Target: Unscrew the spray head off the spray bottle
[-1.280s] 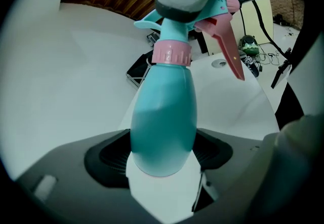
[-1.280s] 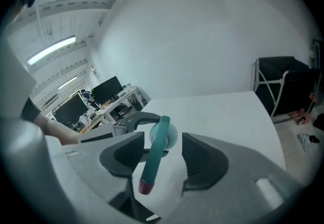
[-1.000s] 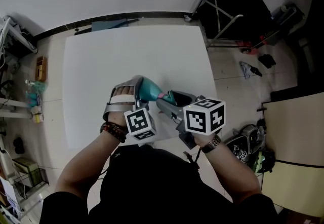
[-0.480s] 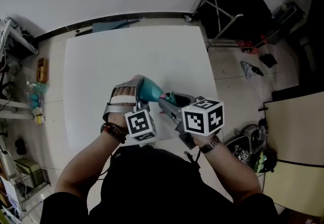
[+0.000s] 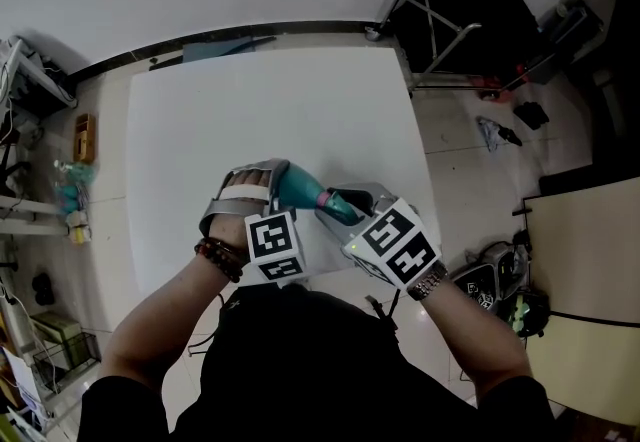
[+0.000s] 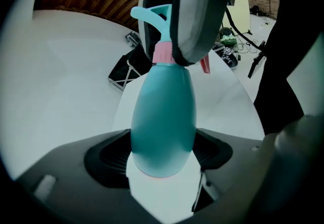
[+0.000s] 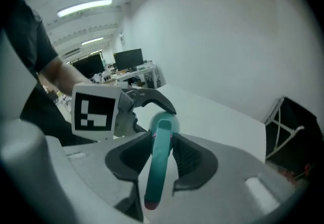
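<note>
Above the bench [image 5: 250, 100] at lower centre, the left hand-held gripper [image 6: 163, 156] clamps the teal spray bottle [image 6: 164, 111]; the right hand-held gripper [image 7: 162, 153], jaws just closed in, pinches the spray head [image 7: 157, 172], apparently not yet unscrewed.

Spray bottle [image 5: 296, 187] sits in left gripper [image 5: 263, 179], spray head [image 5: 337, 205] in right gripper [image 5: 350, 201], above table [image 5: 250, 100].

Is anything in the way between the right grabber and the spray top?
No, nothing. The right gripper has just been closing its jaws and now clamps the spray head, while the left gripper holds the bottle.
</note>
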A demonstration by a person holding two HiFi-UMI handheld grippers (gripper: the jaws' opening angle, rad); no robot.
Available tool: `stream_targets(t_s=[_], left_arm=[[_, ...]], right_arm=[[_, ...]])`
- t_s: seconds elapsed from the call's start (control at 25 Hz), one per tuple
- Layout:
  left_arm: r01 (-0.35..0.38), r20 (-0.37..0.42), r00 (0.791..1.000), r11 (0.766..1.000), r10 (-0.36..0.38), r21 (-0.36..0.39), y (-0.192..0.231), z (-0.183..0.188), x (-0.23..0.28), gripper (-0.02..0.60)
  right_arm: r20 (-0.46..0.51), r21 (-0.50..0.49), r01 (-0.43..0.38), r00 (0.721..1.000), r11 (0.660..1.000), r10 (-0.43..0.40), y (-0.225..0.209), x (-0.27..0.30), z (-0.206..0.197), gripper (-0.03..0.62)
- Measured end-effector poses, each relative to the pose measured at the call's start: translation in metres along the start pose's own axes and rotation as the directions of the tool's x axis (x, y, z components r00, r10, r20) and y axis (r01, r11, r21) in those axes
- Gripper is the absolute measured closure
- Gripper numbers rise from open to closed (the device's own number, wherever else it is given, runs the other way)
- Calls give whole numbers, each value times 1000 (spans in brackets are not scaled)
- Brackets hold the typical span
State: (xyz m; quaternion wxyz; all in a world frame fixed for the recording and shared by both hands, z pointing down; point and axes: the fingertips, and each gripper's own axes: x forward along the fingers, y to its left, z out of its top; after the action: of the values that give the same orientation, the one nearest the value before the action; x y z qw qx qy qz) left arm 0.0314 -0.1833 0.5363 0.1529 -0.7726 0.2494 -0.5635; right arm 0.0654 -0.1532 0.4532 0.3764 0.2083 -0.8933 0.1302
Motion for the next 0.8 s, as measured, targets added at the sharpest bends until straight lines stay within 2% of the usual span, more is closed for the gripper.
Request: stream_targets(t_s=[0.08,0.16,0.28,0.36,0.52,0.68,0.76,0.8], left_arm=[[53,-1,999,999,-53,10,-8,0,-2,179],[112,-2,994,994,-112,11,-16,-1,-3,179],[198,-3,980,980,-198,11,-29,-2,-5,180],[237,-5,971,971,-237,18,-36,-2,-5,181],[261,-8,965,965,-261,25,-43,-1,-5,181],[263,-7,965,965,-262,25,-42,-1,-4,181],[263,-5,965,965,-263,24,-42,-1,-4,181],[262,-5,965,965,-262,23,-42,-1,-3,181]], right_arm=[[-22,-106,-11,1000,994,9,7,0,-1,473],[-48,-227,-14,999,974,3,13,0,-5,473],[-84,-432,-14,996,902,-25,21,2,-14,473],[-94,-567,-13,994,824,-49,26,3,-20,473],[-81,-789,12,989,614,-123,32,4,-30,473],[-57,-895,39,978,443,-202,32,1,-29,473],[-40,-926,49,973,375,-226,31,1,-30,473],[-33,-935,54,972,352,-235,31,1,-31,473]])
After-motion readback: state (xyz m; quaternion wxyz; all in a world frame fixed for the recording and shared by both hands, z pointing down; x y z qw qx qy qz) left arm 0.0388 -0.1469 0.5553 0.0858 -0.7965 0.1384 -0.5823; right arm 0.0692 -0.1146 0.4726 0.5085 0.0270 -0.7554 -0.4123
